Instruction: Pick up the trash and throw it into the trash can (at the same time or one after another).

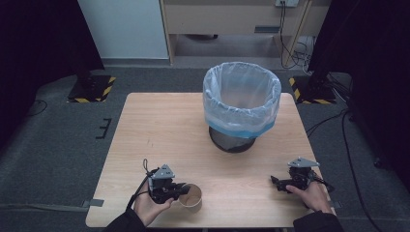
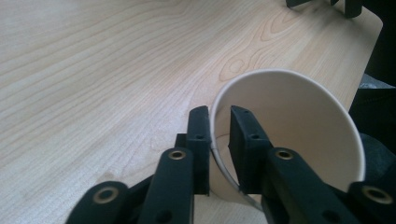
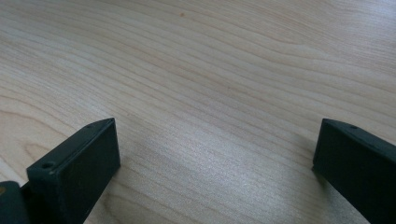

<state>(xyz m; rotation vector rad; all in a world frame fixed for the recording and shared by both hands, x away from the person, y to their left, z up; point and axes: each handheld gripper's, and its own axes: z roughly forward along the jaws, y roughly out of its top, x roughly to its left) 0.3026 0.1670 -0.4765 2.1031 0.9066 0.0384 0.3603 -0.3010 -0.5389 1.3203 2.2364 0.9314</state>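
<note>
Now my left tongs (image 2: 219,135) pinch the paper cup's (image 2: 299,126) wall near the desk's (image 1: 159,135) front edge; my right tongs (image 3: 215,163) gape empty; next, lift toward the lined bin (image 1: 241,104).

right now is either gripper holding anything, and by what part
The left gripper holds the paper cup by its rim, one jaw inside the wall, one outside. The right gripper is open and holds nothing.

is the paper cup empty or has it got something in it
Empty. The left gripper view looks into the paper cup and shows bare inner wall, with the left gripper pinching its rim, one jaw inside and one outside.
</note>
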